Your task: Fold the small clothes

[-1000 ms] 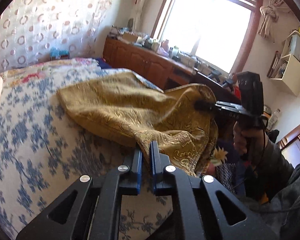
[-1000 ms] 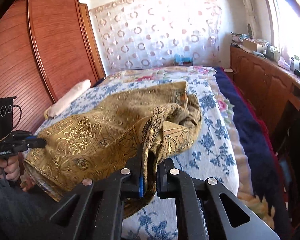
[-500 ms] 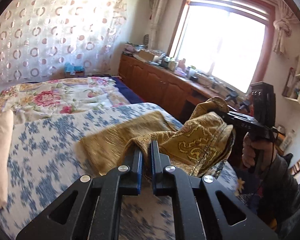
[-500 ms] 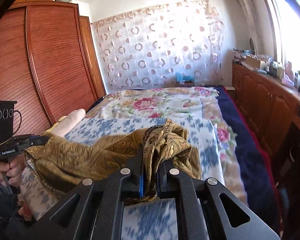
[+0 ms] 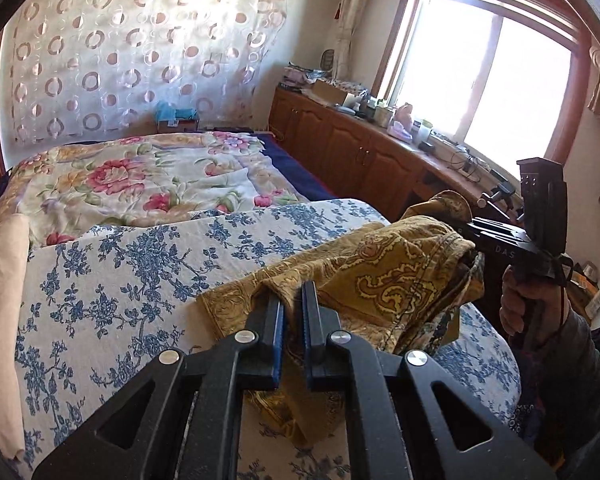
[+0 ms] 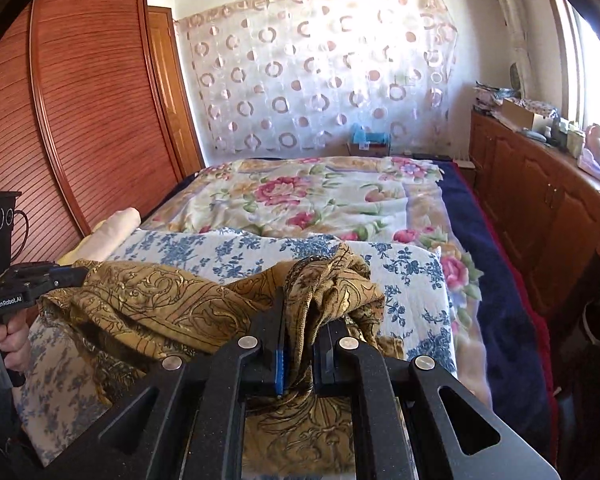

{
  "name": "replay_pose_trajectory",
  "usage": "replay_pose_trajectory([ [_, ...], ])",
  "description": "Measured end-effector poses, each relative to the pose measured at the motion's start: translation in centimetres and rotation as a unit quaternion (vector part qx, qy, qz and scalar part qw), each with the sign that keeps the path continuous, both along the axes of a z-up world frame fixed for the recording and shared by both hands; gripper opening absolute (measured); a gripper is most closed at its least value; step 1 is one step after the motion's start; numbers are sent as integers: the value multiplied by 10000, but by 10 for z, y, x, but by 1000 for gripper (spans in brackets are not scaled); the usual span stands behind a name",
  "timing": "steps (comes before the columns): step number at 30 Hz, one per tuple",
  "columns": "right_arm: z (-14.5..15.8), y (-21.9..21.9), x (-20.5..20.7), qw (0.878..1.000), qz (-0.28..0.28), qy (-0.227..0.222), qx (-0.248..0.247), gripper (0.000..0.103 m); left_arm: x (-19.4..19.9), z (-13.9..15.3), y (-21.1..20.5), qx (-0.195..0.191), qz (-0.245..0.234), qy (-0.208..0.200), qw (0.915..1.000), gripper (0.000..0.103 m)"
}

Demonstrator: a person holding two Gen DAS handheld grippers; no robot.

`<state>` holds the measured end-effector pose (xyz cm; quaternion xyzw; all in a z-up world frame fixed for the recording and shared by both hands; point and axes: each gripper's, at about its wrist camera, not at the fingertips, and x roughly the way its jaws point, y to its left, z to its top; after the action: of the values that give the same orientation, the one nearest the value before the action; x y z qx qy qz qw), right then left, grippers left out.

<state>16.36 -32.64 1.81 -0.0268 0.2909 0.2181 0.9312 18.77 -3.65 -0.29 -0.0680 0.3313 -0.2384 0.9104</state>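
Observation:
A gold patterned garment (image 5: 384, 276) hangs bunched over the near end of the bed, stretched between my two grippers. My left gripper (image 5: 293, 300) is shut on one edge of it, cloth pinched between the black fingers. In the right wrist view the garment (image 6: 172, 304) spreads to the left, and my right gripper (image 6: 300, 320) is shut on a gathered bunch of its fabric. Each gripper also shows in the other's view: the right gripper (image 5: 470, 246) at the right with a hand on its handle, the left gripper (image 6: 82, 274) at the left edge.
The bed carries a blue-flowered white cover (image 5: 120, 264) near me and a pink-flowered quilt (image 6: 320, 196) beyond. A rolled cream cloth (image 6: 112, 228) lies at the left edge. Wooden cabinets (image 5: 360, 160) with clutter run under the window. A wooden wardrobe (image 6: 80, 120) stands left.
Both grippers have pulled back toward the near end of the bed, dragging the garment with them. It went from lying spread on the cover to hanging bunched between the grippers.

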Motion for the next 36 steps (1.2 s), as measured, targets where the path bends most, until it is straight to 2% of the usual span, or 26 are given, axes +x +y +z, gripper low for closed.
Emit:
replay_pose_trajectory([
  [10, -2, 5, 26, 9994, -13, 357, 36, 8, 30, -15, -5, 232, 58, 192, 9995, 9],
  [13, 1, 8, 26, 9992, -42, 392, 19, 9, 36, -16, -2, 240, 75, 238, 9994, 11],
  [14, 1, 9, 27, 9992, -54, 403, 15, 12, 36, -16, -1, 233, 93, 229, 9994, 11],
  [22, 11, 22, 28, 9993, -90, 336, -125, 12, 39, -14, 2, 283, 97, 154, 9994, 14],
  [24, 9, 22, 29, 9992, -99, 356, -126, 12, 39, -14, 2, 274, 87, 158, 9995, 18],
  [26, 8, 23, 30, 9991, -121, 388, -141, 12, 38, -13, 3, 224, 43, 133, 9997, 37],
  [28, 7, 24, 32, 9988, -143, 428, -175, 12, 35, -10, 5, 184, 50, 30, 9998, 50],
  [30, 9, 24, 34, 9987, -154, 453, -172, 16, 32, -5, 10, 185, 105, -102, 9997, 67],
  [31, 11, 24, 34, 9988, -161, 444, -150, 23, 31, -4, 12, 132, 109, -133, 9998, 76],
  [32, 13, 23, 35, 9989, -186, 412, -134, 34, 31, -3, 14, 70, 114, -142, 9998, 77],
  [33, 15, 23, 35, 9990, -212, 377, -108, 41, 31, -4, 16, 56, 125, -120, 9998, 77],
  [35, 25, 18, 31, 9993, -336, 188, -1, 66, 31, -5, 18, 93, 176, -114, 9997, 77],
  [36, 27, 14, 30, 9991, -415, 65, 34, 69, 30, -7, 19, 104, 190, -113, 9997, 77],
])
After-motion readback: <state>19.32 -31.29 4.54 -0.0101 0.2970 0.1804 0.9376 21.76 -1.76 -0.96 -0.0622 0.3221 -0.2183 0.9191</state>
